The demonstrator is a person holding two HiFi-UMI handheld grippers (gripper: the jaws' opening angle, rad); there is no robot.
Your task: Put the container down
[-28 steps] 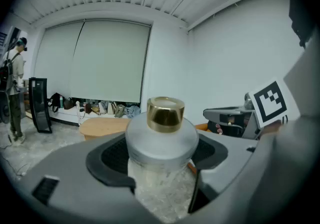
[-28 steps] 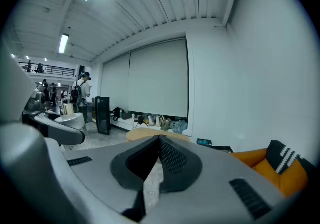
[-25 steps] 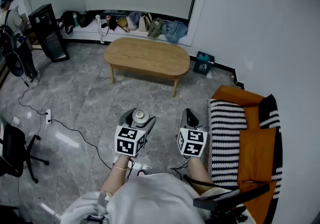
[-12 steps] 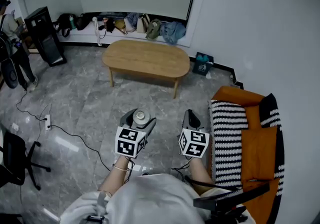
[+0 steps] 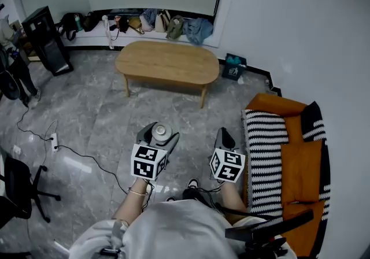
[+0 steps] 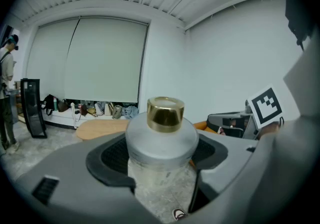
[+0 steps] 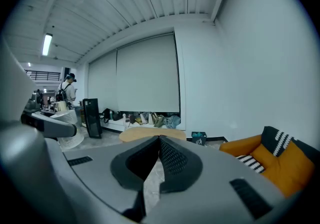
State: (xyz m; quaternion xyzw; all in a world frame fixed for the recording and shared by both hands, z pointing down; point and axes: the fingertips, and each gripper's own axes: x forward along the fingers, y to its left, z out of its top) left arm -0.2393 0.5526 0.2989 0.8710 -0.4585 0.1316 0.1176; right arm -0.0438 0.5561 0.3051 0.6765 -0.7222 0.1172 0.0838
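Observation:
A frosted grey container [image 6: 161, 155] with a gold cap [image 6: 165, 114] stands upright between the jaws of my left gripper [image 6: 160, 160], which is shut on it. In the head view the container [image 5: 161, 133] shows above the left gripper [image 5: 156, 135], held in the air over the grey floor. My right gripper [image 5: 224, 138] hangs beside it to the right. Its jaws meet at the tips with nothing between them in the right gripper view [image 7: 159, 140]. The oval wooden table [image 5: 167, 63] stands well ahead of both grippers.
An orange sofa [image 5: 298, 162] with a striped blanket [image 5: 265, 154] is at the right. Bags and clothes [image 5: 156, 22] line the far wall. A black speaker [image 5: 41, 39] and a person [image 5: 10, 67] stand at the left. A cable and power strip [image 5: 55, 142] lie on the floor; an office chair [image 5: 17, 182] is near left.
The view has shifted toward the table, which sits a little lower in the frame. Both grippers kept their hold and relative places; the right one moved slightly right.

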